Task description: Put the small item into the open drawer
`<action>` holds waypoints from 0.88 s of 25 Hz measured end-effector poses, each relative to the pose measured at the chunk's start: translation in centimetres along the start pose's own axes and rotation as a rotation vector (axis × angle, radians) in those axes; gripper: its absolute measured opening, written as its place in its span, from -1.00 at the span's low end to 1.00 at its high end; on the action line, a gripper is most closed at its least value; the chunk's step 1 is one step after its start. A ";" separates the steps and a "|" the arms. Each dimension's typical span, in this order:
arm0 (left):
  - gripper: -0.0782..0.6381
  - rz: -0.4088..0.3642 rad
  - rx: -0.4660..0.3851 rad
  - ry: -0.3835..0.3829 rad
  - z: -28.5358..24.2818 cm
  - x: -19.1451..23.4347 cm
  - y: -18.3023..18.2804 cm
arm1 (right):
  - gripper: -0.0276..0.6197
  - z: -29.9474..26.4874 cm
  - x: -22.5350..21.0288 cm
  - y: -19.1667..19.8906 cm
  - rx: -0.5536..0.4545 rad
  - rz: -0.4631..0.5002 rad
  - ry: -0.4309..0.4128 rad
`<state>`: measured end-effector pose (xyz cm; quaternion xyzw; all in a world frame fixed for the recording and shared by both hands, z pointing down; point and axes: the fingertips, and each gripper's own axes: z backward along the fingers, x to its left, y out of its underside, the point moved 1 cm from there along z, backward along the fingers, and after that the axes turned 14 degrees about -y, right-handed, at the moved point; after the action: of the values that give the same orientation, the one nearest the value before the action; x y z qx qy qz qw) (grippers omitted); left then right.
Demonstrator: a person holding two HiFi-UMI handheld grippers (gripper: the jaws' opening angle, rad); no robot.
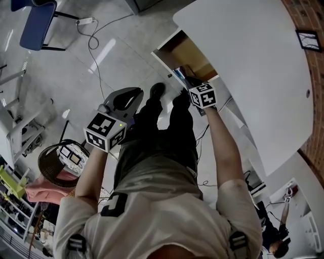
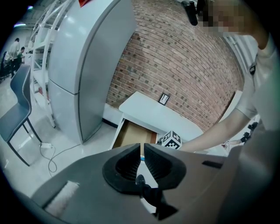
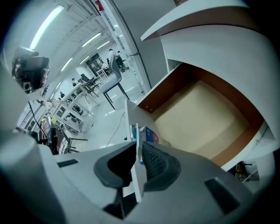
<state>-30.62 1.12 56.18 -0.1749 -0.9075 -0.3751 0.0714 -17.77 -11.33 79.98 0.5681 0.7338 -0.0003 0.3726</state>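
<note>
Between the right gripper (image 3: pixel 139 146) fingers (image 3: pixel 158 164): the small item (image 3: pixel 150 134), a thin flat white card or packet with blue and red print. The fingers are clamped on it edge-on. Its printed end sticks out past the fingertips and its plain white end runs back between the pads toward the camera.

Just beyond those fingertips is the open drawer (image 3: pixel 197 118), with brown side walls and a pale floor, bare where visible. The item's far end overlaps the drawer's near white rim. It is in the grip, not lying on the drawer floor. Above and behind the drawer sits the white desk top (image 3: pixel 205 13). In the head view the right gripper's marker cube is at the drawer's front edge, with the person's arm (image 1: pixel 223 146) stretched to it.

Left gripper (image 2: pixel 142 146): its fingers (image 2: pixel 127 168) are together with only a thin slit between the tips and nothing in it. It is held back from the drawer, well apart from the right gripper and over the person's left leg in the head view. Past its tips are the drawer front and the right gripper's cube.

Further out, left of the left fingers, stand a tall grey cabinet (image 2: pixel 87 65), a chair (image 2: pixel 19 100) and a cable (image 2: pixel 48 153) on the floor. A brick wall (image 2: pixel 183 65) is behind the desk.
</note>
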 end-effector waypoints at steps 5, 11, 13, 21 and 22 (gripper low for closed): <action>-0.71 -0.004 -0.017 0.007 0.5 -0.2 -0.6 | -0.57 1.7 0.9 0.6 0.010 -0.020 0.006; -0.71 -0.027 -0.062 0.004 1.2 0.1 -1.9 | -0.57 7.3 3.2 -1.6 -0.173 -0.073 0.055; -0.71 -0.053 -0.071 0.002 1.7 0.3 -2.2 | -0.57 9.6 5.6 -3.1 -0.259 -0.092 0.041; -0.71 -0.143 -0.112 0.039 4.1 0.7 -4.0 | -0.85 18.4 18.1 -11.0 -0.684 -0.240 -0.218; -0.71 -0.162 -0.117 0.052 4.3 0.6 -4.2 | -0.86 19.2 19.5 -11.6 -0.708 -0.239 -0.238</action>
<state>-32.69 1.51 50.53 -0.0952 -0.8931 -0.4364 0.0539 -18.51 -7.32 50.55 0.3109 0.7012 0.1434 0.6254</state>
